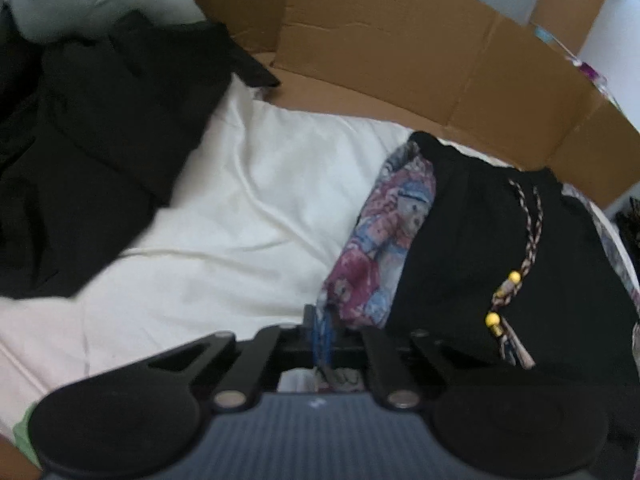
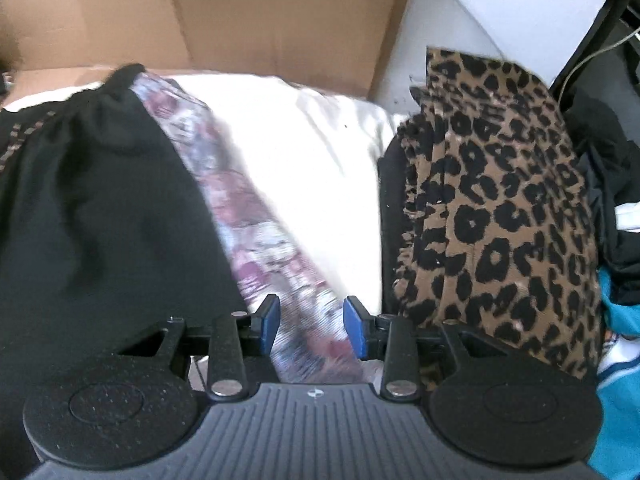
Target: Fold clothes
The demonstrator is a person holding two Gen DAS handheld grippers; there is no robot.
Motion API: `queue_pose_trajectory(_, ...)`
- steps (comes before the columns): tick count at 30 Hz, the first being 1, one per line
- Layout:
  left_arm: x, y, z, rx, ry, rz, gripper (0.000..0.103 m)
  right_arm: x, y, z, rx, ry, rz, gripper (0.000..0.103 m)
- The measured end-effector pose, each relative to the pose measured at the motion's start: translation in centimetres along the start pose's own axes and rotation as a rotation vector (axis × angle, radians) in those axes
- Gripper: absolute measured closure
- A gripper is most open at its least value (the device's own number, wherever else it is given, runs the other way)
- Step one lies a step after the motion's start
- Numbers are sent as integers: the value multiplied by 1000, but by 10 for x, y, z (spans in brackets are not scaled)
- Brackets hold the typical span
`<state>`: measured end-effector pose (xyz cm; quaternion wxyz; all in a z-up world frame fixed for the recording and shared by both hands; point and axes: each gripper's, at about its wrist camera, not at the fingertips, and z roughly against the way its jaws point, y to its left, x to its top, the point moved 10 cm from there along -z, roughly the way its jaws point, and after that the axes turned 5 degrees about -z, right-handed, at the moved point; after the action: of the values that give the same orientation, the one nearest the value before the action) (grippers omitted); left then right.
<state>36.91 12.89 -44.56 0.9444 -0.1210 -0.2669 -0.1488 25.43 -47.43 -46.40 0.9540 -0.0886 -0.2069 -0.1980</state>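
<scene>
A black garment (image 1: 480,248) with a braided, yellow-beaded drawstring (image 1: 516,280) lies on a white sheet (image 1: 224,232), over a pink-and-blue printed cloth (image 1: 384,240). My left gripper (image 1: 323,340) is shut on the near edge of the printed cloth. In the right wrist view the black garment (image 2: 100,200) lies at left with the printed cloth (image 2: 256,232) running along its right edge. My right gripper (image 2: 311,328) is open, its blue pads (image 2: 269,324) on either side of the printed cloth's near end.
A pile of dark clothes (image 1: 88,140) lies at the far left. A leopard-print garment (image 2: 500,208) lies at right, with teal cloth (image 2: 616,380) beside it. Cardboard walls (image 1: 400,48) stand behind the sheet.
</scene>
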Motion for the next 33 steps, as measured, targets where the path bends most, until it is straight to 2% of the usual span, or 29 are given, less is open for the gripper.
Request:
queue_pose_trajectory(4,-20,1,-16,-33,103,9,93,-8,-7,-27,-10,38,16,61)
queue_pose_trajectory(7,-26,4,-10,-71,100,68,86,-10,-8,-31,-8,43,33,60)
queue_pose_trajectory(17,-75,-4,18,-94,171,-12,86,-8,-6,-37,-17,54,56,59)
queue_pose_trajectory(28,-116,1,39,-70,235,12,86,-6,-5,-43,-13,51,66,58)
queue_pose_trajectory(31,-121,4,42,-41,245,9,100,-6,-4,-44,-9,53,72,58)
queue_pose_trajectory(33,-122,7,48,-8,242,1,101,-5,-4,-45,-7,57,79,59)
